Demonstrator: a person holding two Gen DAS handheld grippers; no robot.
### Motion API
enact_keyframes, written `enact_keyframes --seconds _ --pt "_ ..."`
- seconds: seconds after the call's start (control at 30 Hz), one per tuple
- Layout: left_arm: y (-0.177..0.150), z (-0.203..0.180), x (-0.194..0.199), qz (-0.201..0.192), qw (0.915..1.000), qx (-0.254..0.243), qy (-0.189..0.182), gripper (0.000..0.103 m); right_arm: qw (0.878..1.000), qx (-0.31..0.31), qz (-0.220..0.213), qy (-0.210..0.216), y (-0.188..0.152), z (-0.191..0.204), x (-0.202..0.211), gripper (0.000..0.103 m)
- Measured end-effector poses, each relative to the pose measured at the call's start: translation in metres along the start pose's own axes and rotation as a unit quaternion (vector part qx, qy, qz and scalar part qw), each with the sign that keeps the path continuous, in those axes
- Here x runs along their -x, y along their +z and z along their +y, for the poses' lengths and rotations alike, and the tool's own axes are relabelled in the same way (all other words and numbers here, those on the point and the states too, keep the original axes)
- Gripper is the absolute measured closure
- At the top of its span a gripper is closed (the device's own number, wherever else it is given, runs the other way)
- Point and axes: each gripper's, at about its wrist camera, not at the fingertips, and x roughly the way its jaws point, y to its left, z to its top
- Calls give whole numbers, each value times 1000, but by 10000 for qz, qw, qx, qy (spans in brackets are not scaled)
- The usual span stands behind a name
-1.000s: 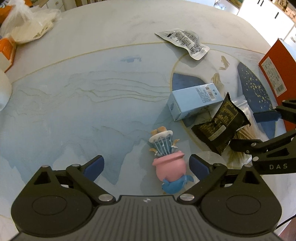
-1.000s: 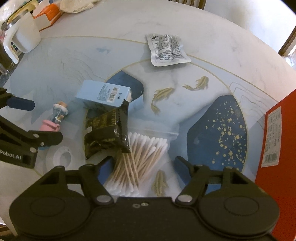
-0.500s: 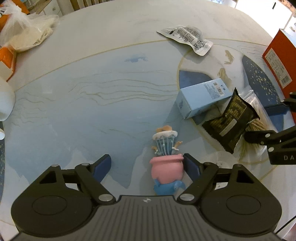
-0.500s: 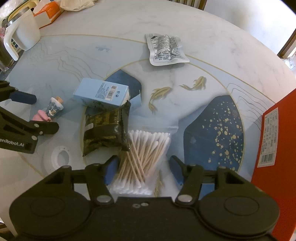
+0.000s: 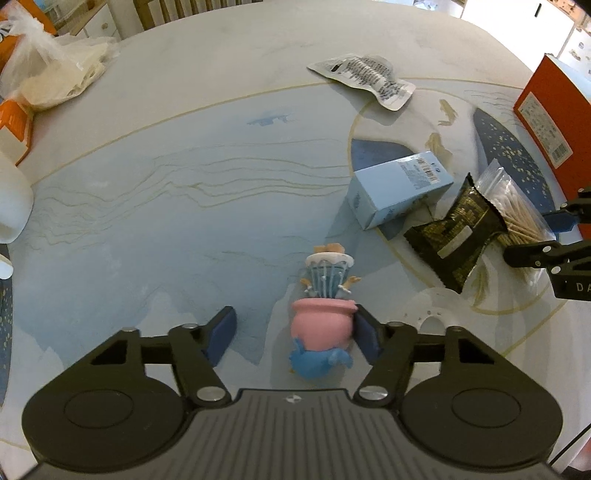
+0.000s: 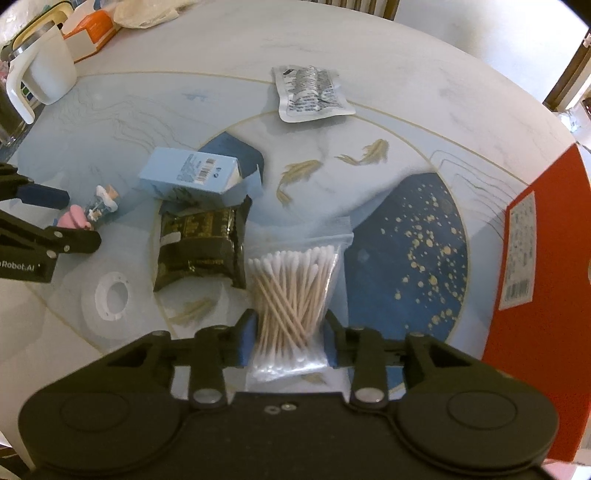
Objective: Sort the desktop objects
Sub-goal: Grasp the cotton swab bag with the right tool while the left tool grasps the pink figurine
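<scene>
Lying on its side near the front edge of the surface [image 5: 155, 206], the small figurine [image 5: 322, 325] in pink and blue sits between the spread jaws of the left gripper [image 5: 295, 334]; the right-hand blue pad touches its pink middle, while the left-hand pad stands clear of it, so the jaws are released and not clamped. The right gripper [image 6: 289, 339] has its jaws drawn in against both sides of the clear bag of cotton swabs [image 6: 291, 295], grasping it near the bag's lower end; whether the bag is lifted off the surface cannot be told. Just left of the swabs lies a black snack packet [image 6: 201, 245], its far edge tucked under the light blue carton [image 6: 190, 173], which lies flat toward the middle of the surface. A roll of clear tape [image 6: 110, 301] rests near the front edge, between the figurine and the black packet. Farther back, toward the rear edge, a silver foil sachet [image 6: 310, 92] with black print lies alone. A red box [image 6: 532, 266] stands along the right edge. At the far left corner are a white jug [image 6: 40, 79], an orange and white carton [image 6: 92, 31] and a crumpled plastic bag [image 5: 55, 74].
</scene>
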Motion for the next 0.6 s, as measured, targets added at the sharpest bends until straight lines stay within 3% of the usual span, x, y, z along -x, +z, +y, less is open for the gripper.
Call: enact_keyframes --seconds 0.1,0.17,0.6 --pt "1 -1 3 -44 10000 -19 -14 54 9999 -95 9 39 -3 -3 3 70" --pt "2 -1 5 -68 10000 -6 -24 70 9998 -196 20 70 -4 -7 5 70" --pt "0 5 8 105 9989 362 -276 70 9986 -438 -52 278 -15 -17 34 71"
